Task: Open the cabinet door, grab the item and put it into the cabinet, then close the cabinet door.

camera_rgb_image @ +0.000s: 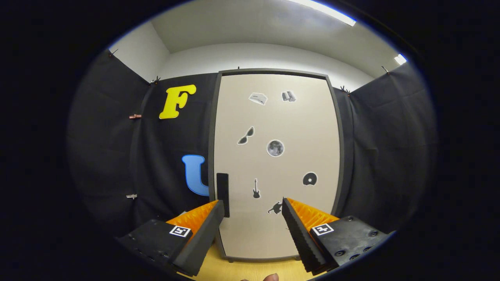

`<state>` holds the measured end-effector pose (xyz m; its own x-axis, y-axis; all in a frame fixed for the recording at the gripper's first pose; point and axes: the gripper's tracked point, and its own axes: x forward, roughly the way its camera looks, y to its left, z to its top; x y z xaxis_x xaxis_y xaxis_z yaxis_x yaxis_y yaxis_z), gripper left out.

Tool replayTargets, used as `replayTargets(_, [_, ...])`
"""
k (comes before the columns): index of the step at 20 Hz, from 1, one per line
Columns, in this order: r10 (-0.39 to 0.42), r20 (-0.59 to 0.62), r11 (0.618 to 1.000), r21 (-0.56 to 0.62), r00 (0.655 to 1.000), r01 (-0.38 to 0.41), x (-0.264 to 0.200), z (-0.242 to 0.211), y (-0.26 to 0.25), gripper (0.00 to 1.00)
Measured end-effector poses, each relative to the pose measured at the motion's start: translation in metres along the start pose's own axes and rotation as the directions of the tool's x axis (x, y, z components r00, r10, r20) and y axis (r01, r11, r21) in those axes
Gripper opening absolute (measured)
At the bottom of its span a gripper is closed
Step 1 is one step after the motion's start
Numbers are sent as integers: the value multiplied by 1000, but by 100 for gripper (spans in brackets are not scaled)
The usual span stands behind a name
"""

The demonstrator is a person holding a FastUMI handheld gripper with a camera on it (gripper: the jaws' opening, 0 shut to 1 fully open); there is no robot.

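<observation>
Likely to slip off handle (222, 194) of shut cabinet door (275, 164): tool (253, 207) spread apart, gripping nothing, aimed off-centre.

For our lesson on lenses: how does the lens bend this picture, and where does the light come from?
Gripper view: fisheye bows the cabinet door's frame outward; ceiling strip lights glare overhead; door evenly lit and sharp; open hand-held gripper sits before the handle.

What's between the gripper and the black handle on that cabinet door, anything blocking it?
Nothing visible. The gripper is open, holding nothing, facing the closed cabinet door. The black handle sits on the door's edge just above one finger, with open space between.
</observation>
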<state>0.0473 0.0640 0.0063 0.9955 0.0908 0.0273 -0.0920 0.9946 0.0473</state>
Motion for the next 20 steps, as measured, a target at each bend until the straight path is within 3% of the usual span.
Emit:
replayTargets(7, [22, -46, 999, -49, 999, -24, 71, -40, 55, 96])
replayTargets(12, [-11, -69, 998, -60, 998, 7, 112, -64, 67, 95])
replayTargets(16, [-25, -84, 999, -27, 996, 23, 135, -75, 66, 74])
replayTargets(20, [-70, -125, 997, -48, 990, 64, 147, -90, 56, 47])
